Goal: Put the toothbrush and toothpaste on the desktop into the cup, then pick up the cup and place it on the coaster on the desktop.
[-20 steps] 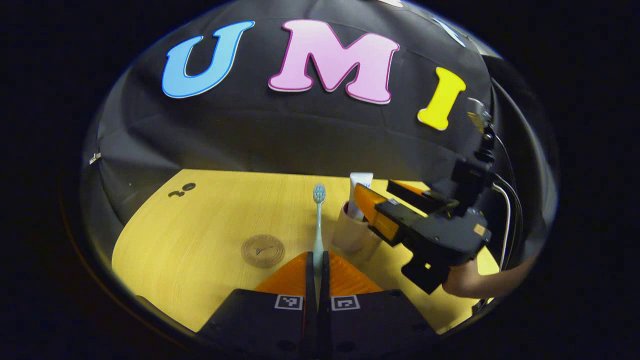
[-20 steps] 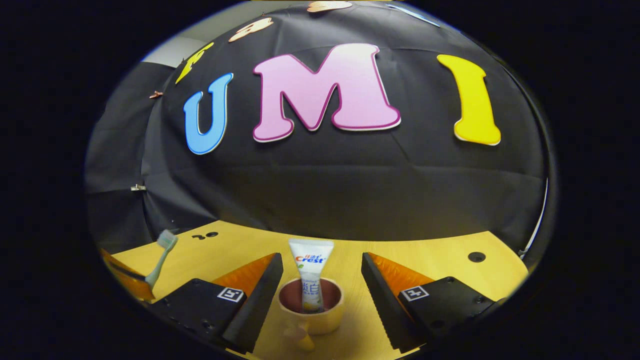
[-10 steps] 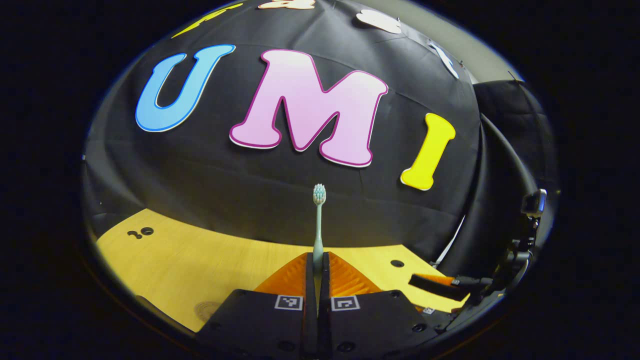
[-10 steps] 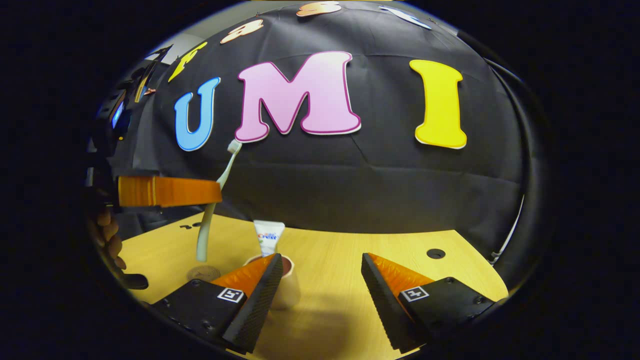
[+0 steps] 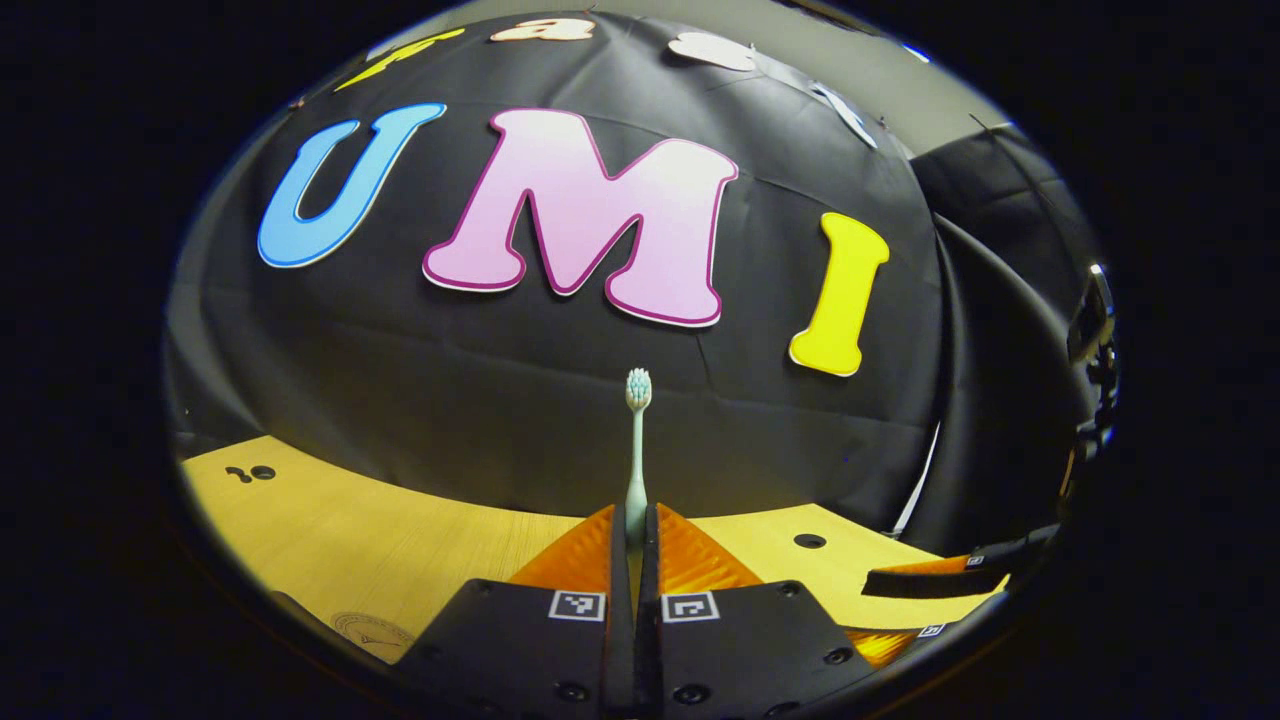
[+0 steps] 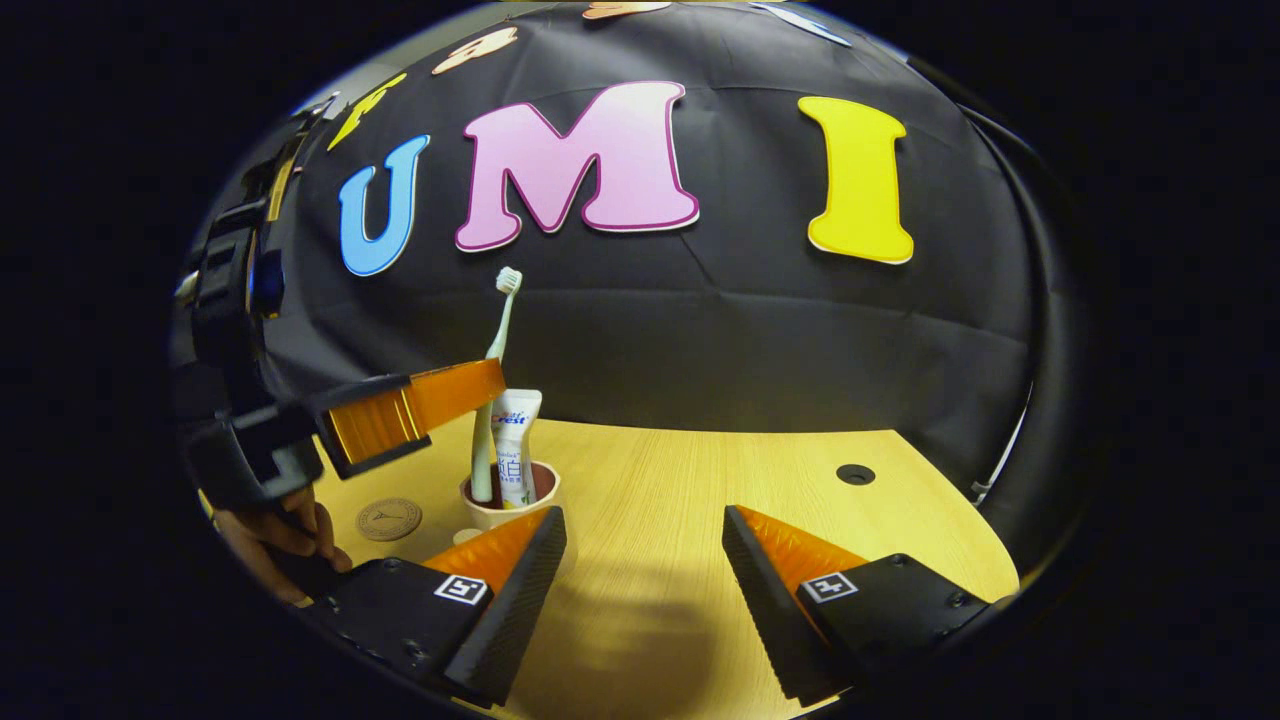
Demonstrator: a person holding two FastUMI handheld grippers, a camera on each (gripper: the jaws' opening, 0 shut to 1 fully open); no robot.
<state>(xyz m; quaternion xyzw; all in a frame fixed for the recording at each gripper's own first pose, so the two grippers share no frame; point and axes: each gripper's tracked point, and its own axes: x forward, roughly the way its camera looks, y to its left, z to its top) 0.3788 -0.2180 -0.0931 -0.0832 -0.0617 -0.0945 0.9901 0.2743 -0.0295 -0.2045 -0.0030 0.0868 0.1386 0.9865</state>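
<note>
My left gripper (image 5: 634, 530) pinches the toothbrush (image 5: 637, 440) upright, bristles up, above the desktop (image 5: 400, 530). Coaster (image 5: 368, 630) low left; right gripper (image 5: 960, 578) far right.

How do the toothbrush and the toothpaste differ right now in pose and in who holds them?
The toothbrush is pinched by the left gripper, while the toothpaste stands free, touched by no gripper.
The toothbrush is a thin pale stalk rising well above the cup; the toothpaste is a broad, flat white tube that ends lower.
The toothbrush leans slightly; the toothpaste stands nearly upright.
Both have their lower ends at or inside the cup's mouth.
</note>
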